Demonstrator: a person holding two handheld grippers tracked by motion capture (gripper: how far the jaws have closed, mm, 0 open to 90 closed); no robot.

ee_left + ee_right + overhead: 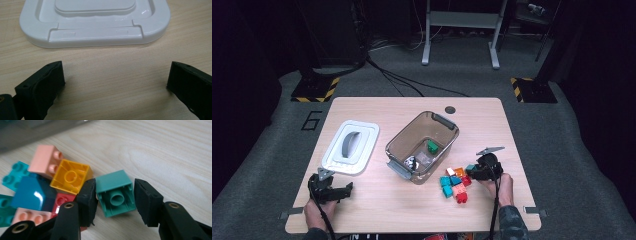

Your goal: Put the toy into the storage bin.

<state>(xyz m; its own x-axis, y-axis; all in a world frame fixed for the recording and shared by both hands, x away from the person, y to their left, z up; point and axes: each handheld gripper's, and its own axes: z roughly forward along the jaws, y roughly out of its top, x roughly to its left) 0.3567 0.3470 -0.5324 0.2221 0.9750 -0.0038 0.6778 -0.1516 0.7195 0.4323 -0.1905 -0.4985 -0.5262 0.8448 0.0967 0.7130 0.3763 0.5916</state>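
Dark floor is lying all around the wooden bench (377, 200). On the bench a clear tub (422, 145) is sitting in the middle, with a white lid (350, 147) beside it. The right claw (115, 200) is squeezing a green block (115, 193) from both sides, at the edge of a pile of blocks (455, 182) near the tub. The left claw (115, 82) is waiting wide apart over bare wood, holding nothing, just in front of the lid.
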